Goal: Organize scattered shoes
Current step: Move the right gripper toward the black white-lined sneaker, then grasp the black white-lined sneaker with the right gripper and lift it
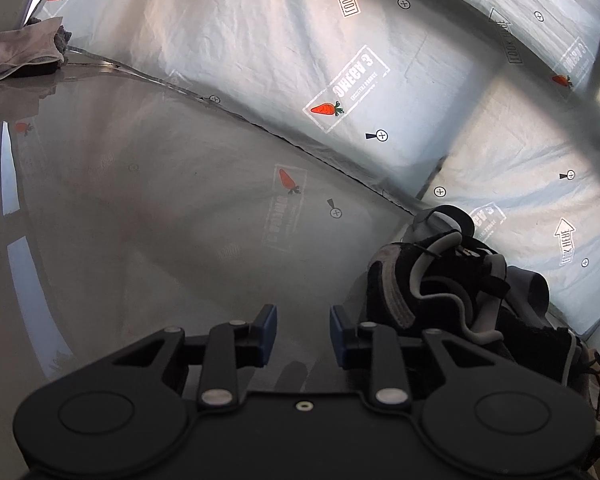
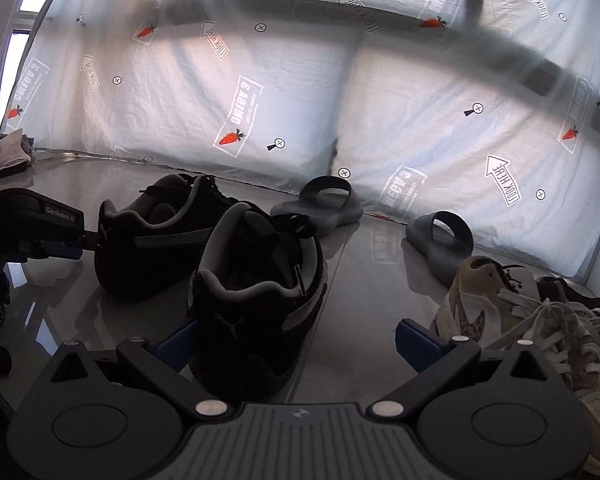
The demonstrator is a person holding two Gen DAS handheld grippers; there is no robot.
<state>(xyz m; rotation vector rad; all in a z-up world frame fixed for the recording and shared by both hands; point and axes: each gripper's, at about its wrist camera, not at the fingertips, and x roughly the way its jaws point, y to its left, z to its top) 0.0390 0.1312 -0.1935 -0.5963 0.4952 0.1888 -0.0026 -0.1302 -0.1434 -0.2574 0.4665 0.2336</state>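
Two black suede sneakers stand heel-toward-me on the glossy floor. The nearer black sneaker [image 2: 260, 300] sits between the wide-spread fingers of my right gripper [image 2: 296, 344], close against the left blue pad [image 2: 176, 340]. The right pad [image 2: 416, 346] stands clear of it. The farther black sneaker [image 2: 156, 236] has my left gripper [image 2: 60, 240] at its heel. In the left wrist view that sneaker [image 1: 440, 292] lies just right of my left gripper [image 1: 303, 334], whose blue pads stand a narrow gap apart with only floor between them.
Two grey slides [image 2: 320, 204] [image 2: 440, 240] lie by the printed white sheet [image 2: 260, 80] along the back. A tan sneaker [image 2: 472, 300] and a white laced sneaker [image 2: 572, 340] crowd the right. A crumpled cloth [image 1: 24, 48] lies in the far left corner.
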